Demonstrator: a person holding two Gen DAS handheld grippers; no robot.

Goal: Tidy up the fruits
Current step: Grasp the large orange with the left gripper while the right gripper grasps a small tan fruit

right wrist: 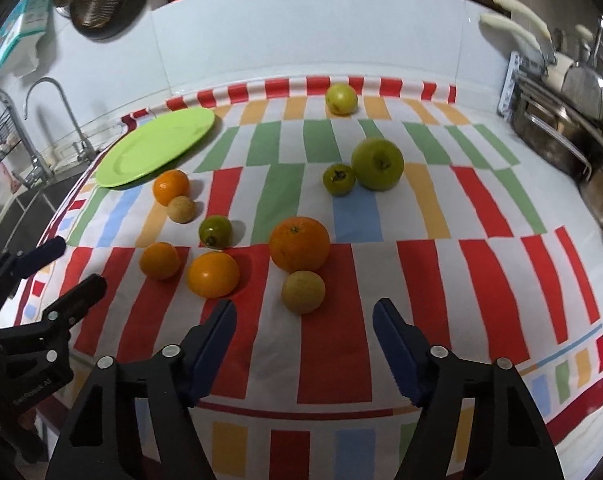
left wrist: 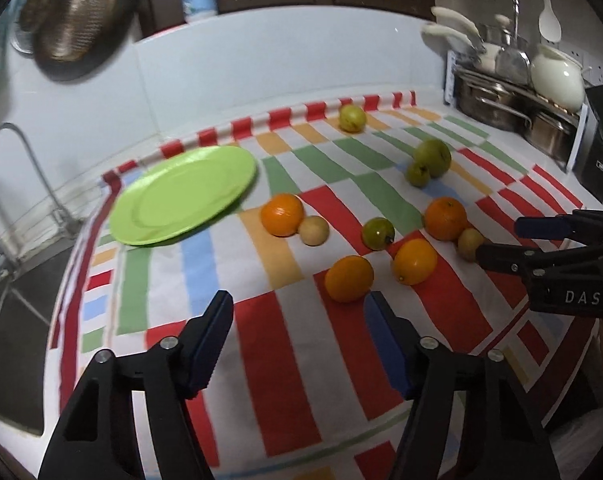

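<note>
Fruits scattered, plate bare: no pick begun

Plate (left wrist: 181,196) sits far ahead and left of the left gripper (left wrist: 301,344), which hangs wide open and empty above the table (left wrist: 261,380). Nearest fruit, an orange (left wrist: 349,279), lies just ahead of it to the right. Right gripper (right wrist: 304,344), equally spread and empty, faces a small tan fruit (right wrist: 303,292) directly between its fingers. Next move likely: descend, straddle, close.

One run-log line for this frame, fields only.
phase: pre-grasp | left gripper: open, holding nothing | right gripper: open, holding nothing | green plate: no fruit on it | fruits: all loose on striped cloth
</note>
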